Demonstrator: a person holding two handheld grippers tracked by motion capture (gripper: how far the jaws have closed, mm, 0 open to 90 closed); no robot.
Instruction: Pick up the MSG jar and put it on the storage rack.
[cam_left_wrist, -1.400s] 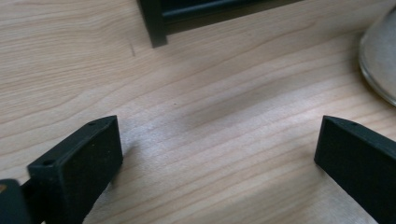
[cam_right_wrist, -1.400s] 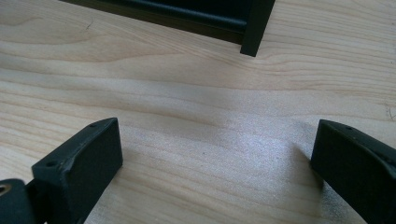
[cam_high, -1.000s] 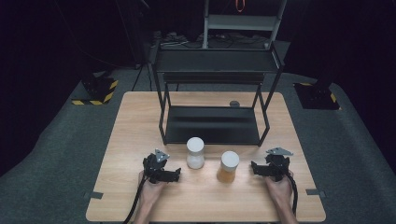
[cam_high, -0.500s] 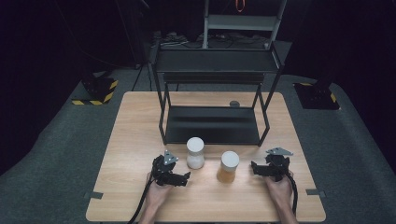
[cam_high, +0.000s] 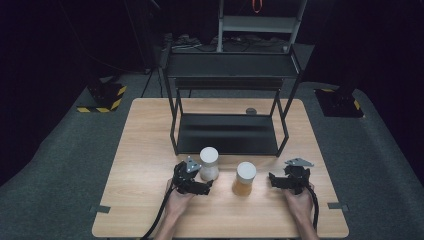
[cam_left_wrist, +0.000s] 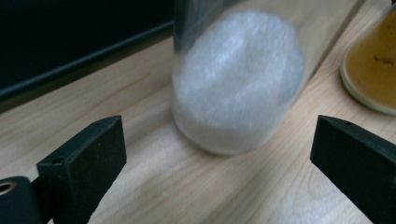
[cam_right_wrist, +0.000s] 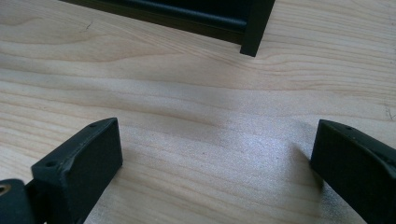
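Observation:
Two jars stand on the wooden table (cam_high: 145, 150) in front of a black shelf rack (cam_high: 227, 80). One jar holds white powder (cam_high: 209, 163) (cam_left_wrist: 236, 79); the other holds amber liquid (cam_high: 245, 179) (cam_left_wrist: 371, 70). My left gripper (cam_high: 204, 186) (cam_left_wrist: 215, 163) is open, low beside the white jar, which stands just beyond the gap between its jaws. To the right of the amber jar, my right gripper (cam_high: 278, 181) (cam_right_wrist: 212, 158) is open over bare wood, nothing between its jaws.
The rack's lower shelf (cam_high: 227, 134) lies just behind the jars, and one rack leg (cam_right_wrist: 256, 28) stands ahead of the right gripper. A small dark round object (cam_high: 251, 111) sits on the table behind the rack. Dark floor surrounds the table.
My left gripper has moved right and turned toward the white jar, ending close beside it. The right gripper and both jars have stayed put.

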